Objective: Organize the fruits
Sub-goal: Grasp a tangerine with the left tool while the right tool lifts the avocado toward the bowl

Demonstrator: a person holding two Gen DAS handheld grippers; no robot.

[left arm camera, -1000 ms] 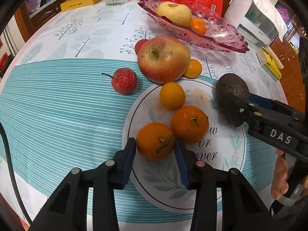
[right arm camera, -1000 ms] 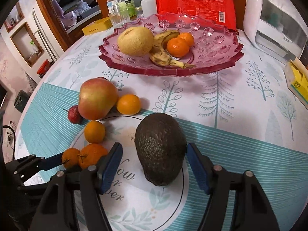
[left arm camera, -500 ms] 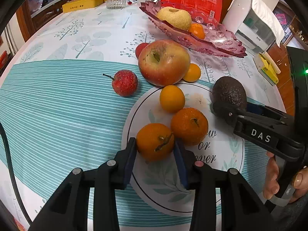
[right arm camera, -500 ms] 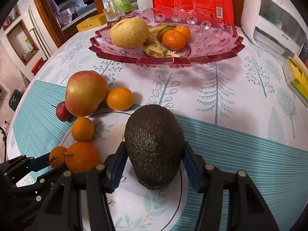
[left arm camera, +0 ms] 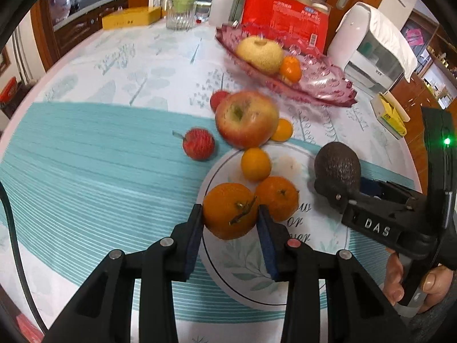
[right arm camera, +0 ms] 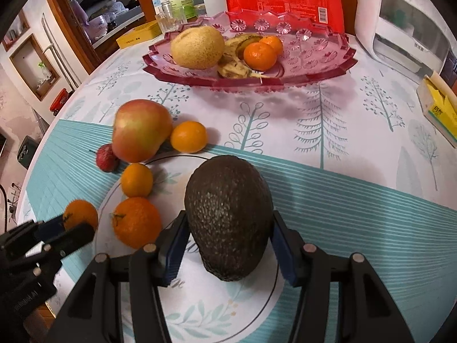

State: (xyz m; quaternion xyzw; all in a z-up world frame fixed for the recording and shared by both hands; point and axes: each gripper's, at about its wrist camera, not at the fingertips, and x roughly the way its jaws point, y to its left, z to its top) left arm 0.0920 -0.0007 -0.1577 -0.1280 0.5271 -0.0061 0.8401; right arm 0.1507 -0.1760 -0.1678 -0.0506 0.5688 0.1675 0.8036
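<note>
Avocado [right arm camera: 228,217]: over the white plate [right arm camera: 222,311], pinched at its widest girth by right claw [right arm camera: 228,248]; likely soft, bruisable. Mandarin [left arm camera: 230,210]: pinched across its middle by left claw [left arm camera: 230,240]; light, yielding.

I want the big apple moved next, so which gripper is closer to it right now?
Roughly equal, I can't tell. The left gripper grips a mandarin, the right gripper an avocado; the apple lies beyond both.
</note>
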